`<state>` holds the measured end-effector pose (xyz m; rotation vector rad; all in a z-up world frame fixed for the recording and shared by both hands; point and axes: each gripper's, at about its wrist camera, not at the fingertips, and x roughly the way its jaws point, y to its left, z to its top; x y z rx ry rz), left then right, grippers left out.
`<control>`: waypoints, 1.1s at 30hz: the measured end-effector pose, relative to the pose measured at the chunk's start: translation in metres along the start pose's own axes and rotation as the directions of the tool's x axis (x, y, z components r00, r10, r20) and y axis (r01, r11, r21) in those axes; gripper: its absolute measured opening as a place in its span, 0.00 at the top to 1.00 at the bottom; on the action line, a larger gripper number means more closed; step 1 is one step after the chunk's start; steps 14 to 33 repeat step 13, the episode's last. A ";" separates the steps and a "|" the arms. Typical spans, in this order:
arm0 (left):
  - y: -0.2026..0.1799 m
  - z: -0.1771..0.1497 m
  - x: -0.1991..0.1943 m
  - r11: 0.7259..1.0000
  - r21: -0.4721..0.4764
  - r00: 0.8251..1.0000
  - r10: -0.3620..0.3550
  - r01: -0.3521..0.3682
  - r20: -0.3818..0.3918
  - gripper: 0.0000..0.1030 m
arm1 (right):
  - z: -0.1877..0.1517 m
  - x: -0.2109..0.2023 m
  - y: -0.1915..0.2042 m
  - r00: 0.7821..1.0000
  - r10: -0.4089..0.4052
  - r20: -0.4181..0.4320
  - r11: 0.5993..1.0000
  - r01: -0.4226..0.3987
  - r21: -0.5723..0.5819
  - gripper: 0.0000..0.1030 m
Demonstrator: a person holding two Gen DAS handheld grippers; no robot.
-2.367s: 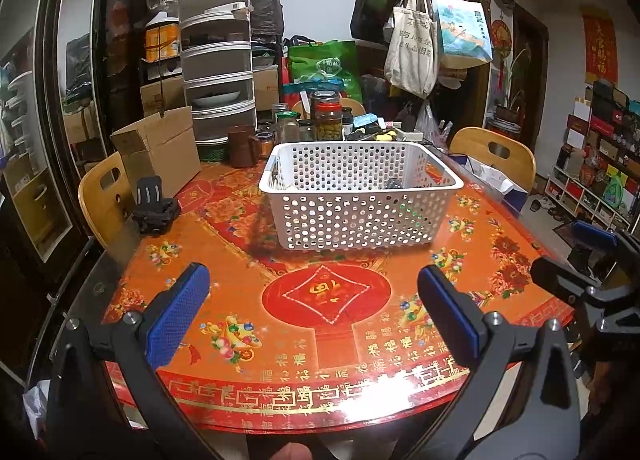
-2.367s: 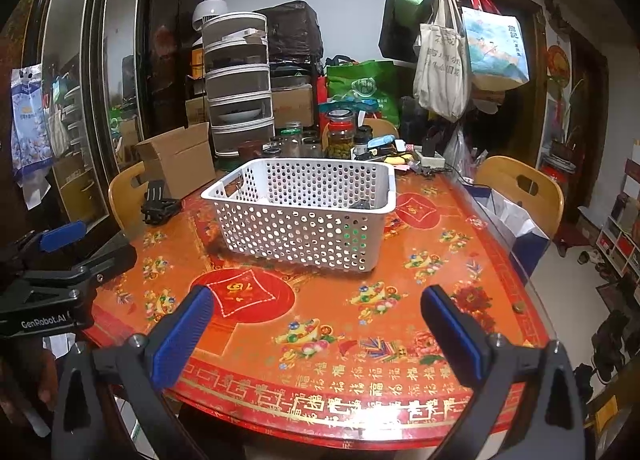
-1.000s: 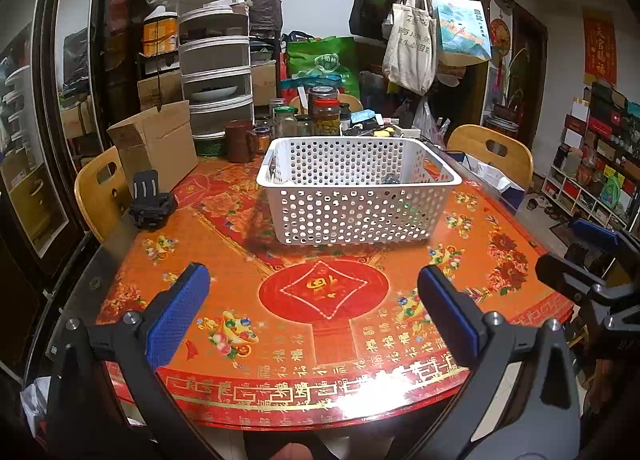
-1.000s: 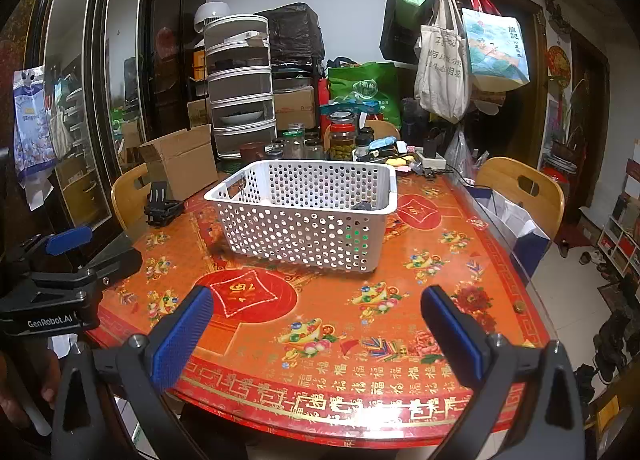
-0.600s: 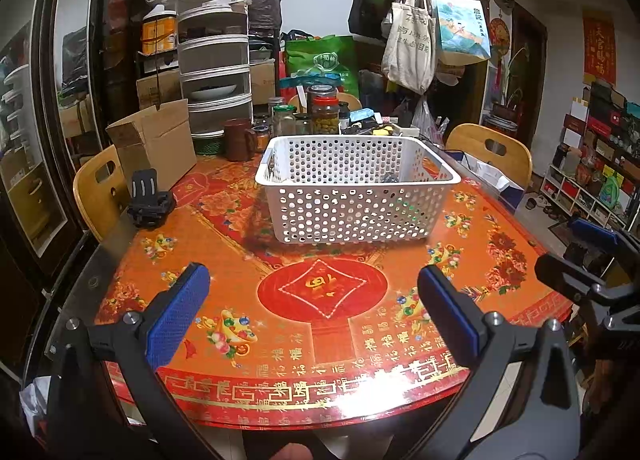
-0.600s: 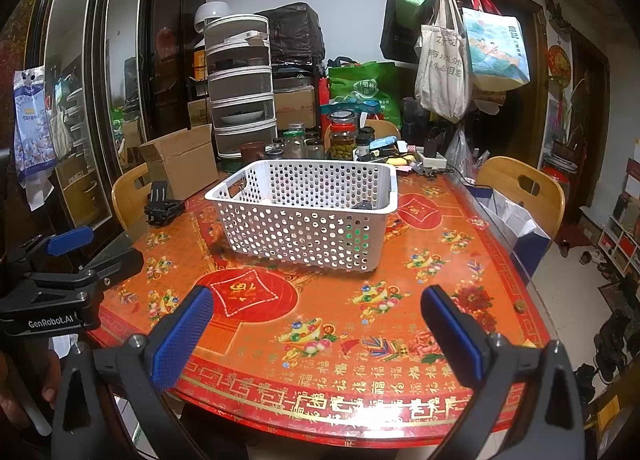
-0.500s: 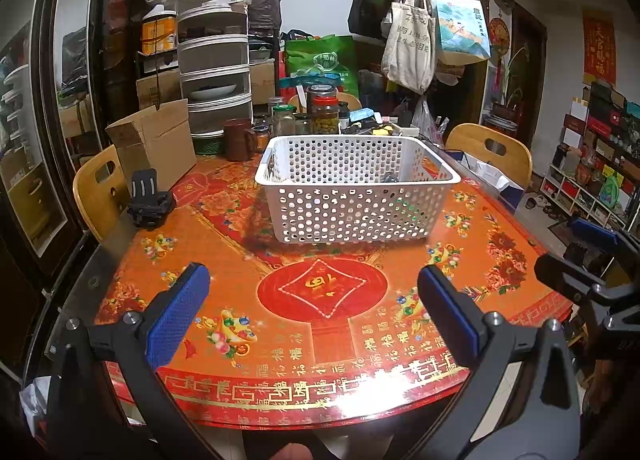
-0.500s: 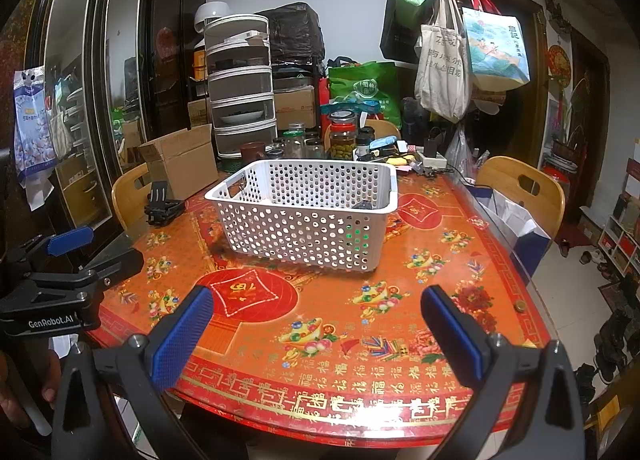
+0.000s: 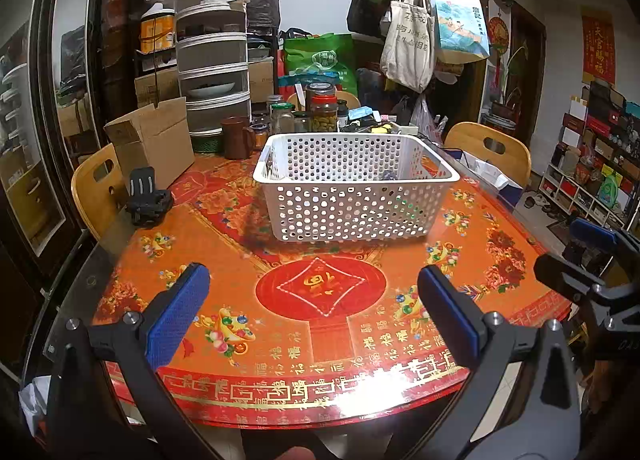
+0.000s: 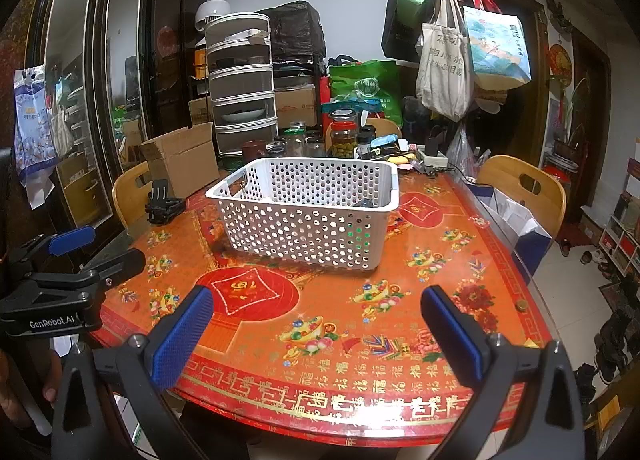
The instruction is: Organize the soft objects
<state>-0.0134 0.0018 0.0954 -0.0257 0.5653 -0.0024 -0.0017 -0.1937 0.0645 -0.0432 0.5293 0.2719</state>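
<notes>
A white perforated plastic basket [image 9: 352,216] stands on the red patterned table [image 9: 320,324]; it also shows in the right wrist view [image 10: 304,232]. Dark items lie low inside it, mostly hidden by its walls; green shows through the holes. My left gripper [image 9: 312,304] is open and empty, held over the table's near edge, well short of the basket. My right gripper [image 10: 316,324] is open and empty, also at the near edge. Each gripper shows at the side of the other's view: the right gripper [image 9: 592,260] and the left gripper [image 10: 72,260].
A black clamp-like gadget [image 9: 148,200] lies at the table's left. A cardboard box [image 9: 152,140], a brown mug [image 9: 236,138], jars [image 9: 324,112] and a stacked drawer unit [image 9: 212,60] crowd the back. Wooden chairs [image 9: 492,148] stand around. Bags hang on a coat stand [image 10: 444,60].
Both views have shifted only slightly; the basket sits a touch closer and lower in the left wrist view. Both grippers stay open and empty.
</notes>
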 end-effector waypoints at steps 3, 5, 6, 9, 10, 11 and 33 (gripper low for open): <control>-0.001 -0.001 0.001 1.000 0.001 1.000 -0.016 0.016 0.000 0.00 | -0.001 0.000 0.001 1.000 0.001 0.000 1.000 -0.001 0.000 0.00; -0.002 -0.002 0.002 1.000 0.003 1.000 -0.018 0.018 0.001 0.00 | -0.001 0.000 0.001 1.000 0.001 0.000 1.000 -0.001 0.000 0.00; -0.003 -0.003 0.002 1.000 0.007 1.000 -0.019 0.019 0.004 0.00 | -0.001 0.000 0.001 1.000 0.003 -0.001 1.000 -0.003 -0.001 0.00; -0.005 -0.004 0.002 1.000 0.011 1.000 -0.015 0.015 0.007 0.00 | -0.003 0.000 0.002 1.000 0.004 -0.003 1.000 -0.004 -0.005 0.00; -0.004 -0.003 0.000 1.000 0.010 1.000 -0.014 0.014 0.009 0.00 | -0.003 0.000 0.003 1.000 0.004 -0.003 1.000 -0.004 -0.008 0.00; -0.002 -0.002 -0.001 1.000 0.008 1.000 -0.012 0.012 0.012 0.00 | -0.002 0.001 0.001 1.000 0.004 -0.004 1.000 -0.004 -0.009 0.00; 0.000 0.000 -0.002 1.000 0.002 1.000 -0.012 0.012 0.013 0.00 | -0.003 0.001 0.002 1.000 0.004 -0.003 1.000 -0.004 -0.012 0.00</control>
